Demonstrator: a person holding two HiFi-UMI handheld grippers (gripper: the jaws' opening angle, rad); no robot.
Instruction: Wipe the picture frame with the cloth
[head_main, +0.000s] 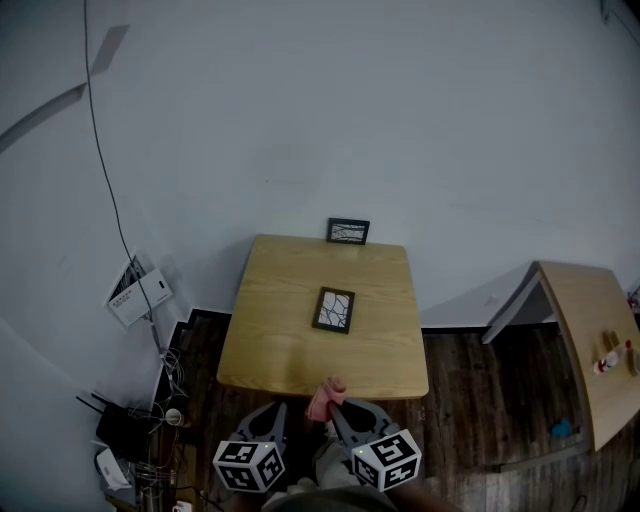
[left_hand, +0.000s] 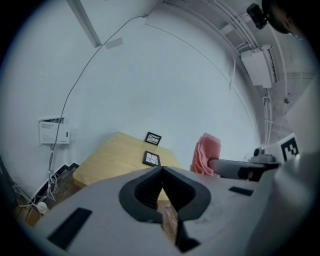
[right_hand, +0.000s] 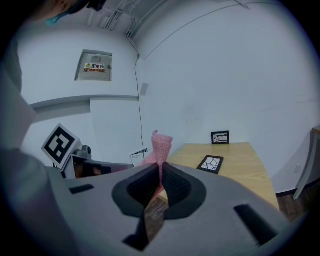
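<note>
**Cloth in hand, wipe not started**

Picture frame (head_main: 333, 310) lies flat mid-table (head_main: 262, 350), with nothing touching it. A second frame (head_main: 347, 231) stands at the far edge, against the wall. The cloth (head_main: 325, 400) hangs over the table's near edge, well apart from the flat frame. It's pinched upright in my right gripper (right_hand: 160, 172), jaws clamped on its lower fold. My left gripper (left_hand: 161, 170) sits just left of that, jaws fully together with nothing between them.

My read: cloth pickup is done. The approach and the whole wipe are left. I can't tell which frame is meant; the flat one is nearer. Neither frame shows whether it's been wiped.
</note>
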